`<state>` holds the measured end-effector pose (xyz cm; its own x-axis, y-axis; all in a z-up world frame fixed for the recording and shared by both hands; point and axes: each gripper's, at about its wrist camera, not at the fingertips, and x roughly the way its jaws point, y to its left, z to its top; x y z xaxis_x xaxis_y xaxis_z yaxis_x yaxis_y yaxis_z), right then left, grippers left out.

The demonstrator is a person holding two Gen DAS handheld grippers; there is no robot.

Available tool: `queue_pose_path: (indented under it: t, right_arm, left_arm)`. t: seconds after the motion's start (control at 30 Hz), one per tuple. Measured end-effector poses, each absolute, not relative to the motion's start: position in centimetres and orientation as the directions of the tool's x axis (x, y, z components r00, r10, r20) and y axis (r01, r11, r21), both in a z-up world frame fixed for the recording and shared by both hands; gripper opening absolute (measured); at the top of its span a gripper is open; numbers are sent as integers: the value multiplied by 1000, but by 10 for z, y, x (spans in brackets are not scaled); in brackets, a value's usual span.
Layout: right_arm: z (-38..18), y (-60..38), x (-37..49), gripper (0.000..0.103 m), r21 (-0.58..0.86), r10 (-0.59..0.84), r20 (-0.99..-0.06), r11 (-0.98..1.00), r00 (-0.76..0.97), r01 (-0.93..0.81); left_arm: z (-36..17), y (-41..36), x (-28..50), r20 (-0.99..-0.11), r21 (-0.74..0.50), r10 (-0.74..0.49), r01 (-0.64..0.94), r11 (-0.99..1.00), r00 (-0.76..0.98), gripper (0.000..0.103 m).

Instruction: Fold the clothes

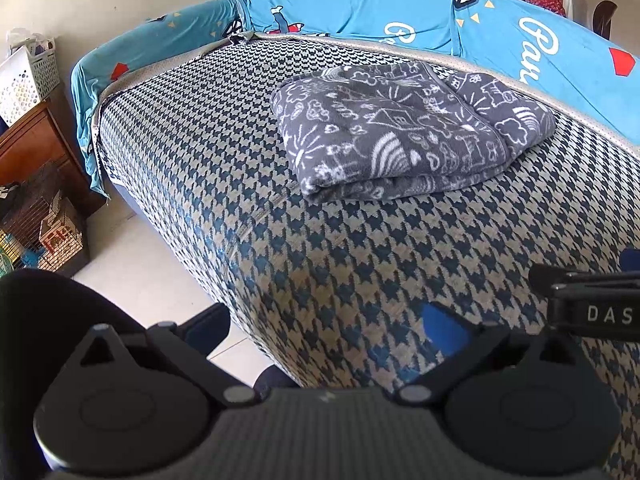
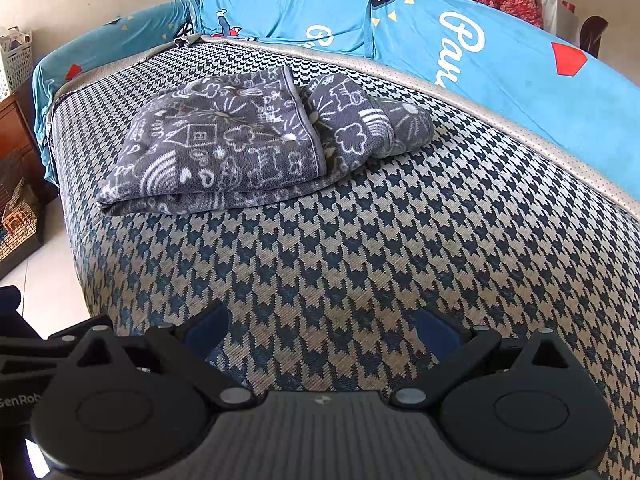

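Both grippers hang over the near end of the bed, well short of the cloth. The left gripper (image 1: 326, 322) has its blue-padded fingers (image 1: 442, 326) spread wide apart with nothing between them, only the blue-and-beige houndstooth mattress cover (image 1: 320, 248) showing in the gap. Same story on the right gripper (image 2: 324, 326): jaws wide, empty, pads (image 2: 208, 330) clear of the fabric. And there's the piece itself, a grey fleece cloth with white doodle drawings (image 1: 404, 132), folded into a thick rectangle and lying flat toward the far side of the mattress, one smaller folded flap (image 2: 368, 120) poking out on its right. Behind it a bright blue printed sheet (image 1: 400, 8) runs along the bed's far edge. Off to the left, a white perforated basket (image 1: 26, 80) sits on a brown wooden cabinet (image 1: 36, 148)
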<state>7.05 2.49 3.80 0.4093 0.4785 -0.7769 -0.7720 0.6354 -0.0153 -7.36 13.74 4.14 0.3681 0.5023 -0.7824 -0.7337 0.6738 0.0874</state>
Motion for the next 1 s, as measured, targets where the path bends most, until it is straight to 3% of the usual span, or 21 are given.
queue_pose_path:
  t: [1.0]
  right_arm:
    - [35,28,69,101,-47,462,-785,621,413,-783]
  left_arm:
    - [40,138,-74,-793,69,477,-723,688,379,103]
